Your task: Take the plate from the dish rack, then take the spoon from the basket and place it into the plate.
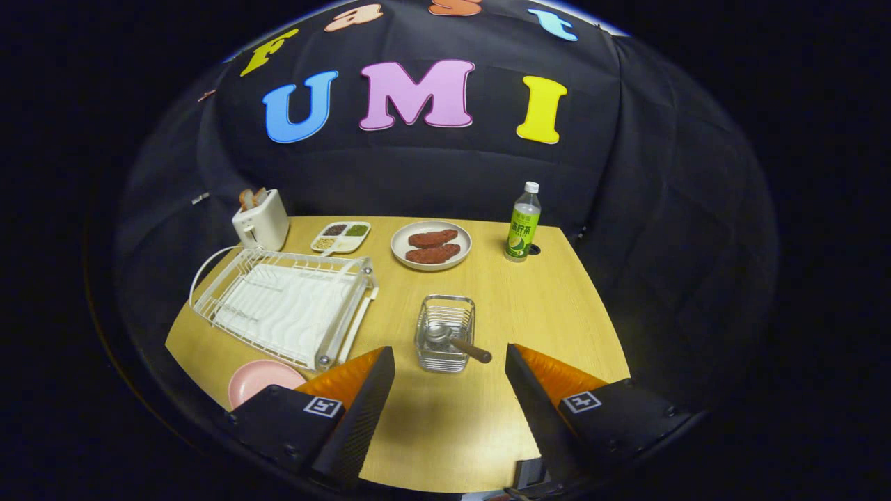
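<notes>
Long metal spoon with brown wooden handle [456, 341] lies in the small square wire basket [445, 332], mid-table toward the near edge, handle poking over the basket's right rim. Round pink plate [261, 379] is already out, flat by the near-left corner beside the white wire dish rack [285, 306]. We judge the spoon pick is next: go for the handle, not the bowl. Gripper [449, 376] hovers above the wooden table [543, 306], tilted down, fingers spread wide, holding nothing, basket just ahead between them.

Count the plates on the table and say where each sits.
2. A pink plate lies beside the rack, behind the left finger of the open tongs. A pale plate with meat sits beyond the basket.
</notes>
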Motion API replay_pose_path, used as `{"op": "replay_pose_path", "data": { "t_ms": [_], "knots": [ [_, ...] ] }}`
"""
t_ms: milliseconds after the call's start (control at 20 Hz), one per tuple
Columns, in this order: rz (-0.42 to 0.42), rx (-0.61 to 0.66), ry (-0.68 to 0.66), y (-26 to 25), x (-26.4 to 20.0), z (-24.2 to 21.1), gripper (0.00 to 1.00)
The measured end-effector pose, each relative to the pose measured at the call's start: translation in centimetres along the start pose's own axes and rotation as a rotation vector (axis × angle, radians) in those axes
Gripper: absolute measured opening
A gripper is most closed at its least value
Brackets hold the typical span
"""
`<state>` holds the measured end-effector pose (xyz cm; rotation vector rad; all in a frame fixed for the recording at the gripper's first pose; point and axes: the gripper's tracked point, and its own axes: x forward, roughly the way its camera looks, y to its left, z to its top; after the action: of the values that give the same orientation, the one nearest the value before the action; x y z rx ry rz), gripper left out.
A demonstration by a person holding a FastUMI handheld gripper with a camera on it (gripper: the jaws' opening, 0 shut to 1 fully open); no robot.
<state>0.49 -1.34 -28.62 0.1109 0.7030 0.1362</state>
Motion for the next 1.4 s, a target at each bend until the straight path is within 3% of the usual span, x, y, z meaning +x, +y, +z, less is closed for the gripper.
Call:
{"op": "replay_pose_path", "data": {
  "t_ms": [350,500,600,650,700,800,900,1150,1400],
  "knots": [
    [0.032,-0.008,0.111,-0.6,6.3,-2.4,0.76],
    [0.042,0.013,0.104,-0.1,7.0,-2.4,0.53],
    [0.036,0.011,0.129,0.1,7.1,-3.2,0.52],
    [0.032,0.006,0.146,0.3,7.4,-3.6,0.47],
    [0.028,0.002,0.161,0.3,7.6,-4.1,0.33],
    [0.050,0.025,0.164,0.9,8.4,-4.3,0.30],
    [0.054,0.065,0.154,1.0,8.0,-3.9,0.18],
    [0.034,0.079,0.128,0.5,8.1,-3.4,0.11],
    [0.025,0.115,0.103,0.0,7.4,-2.0,0.11]
  ]
}}
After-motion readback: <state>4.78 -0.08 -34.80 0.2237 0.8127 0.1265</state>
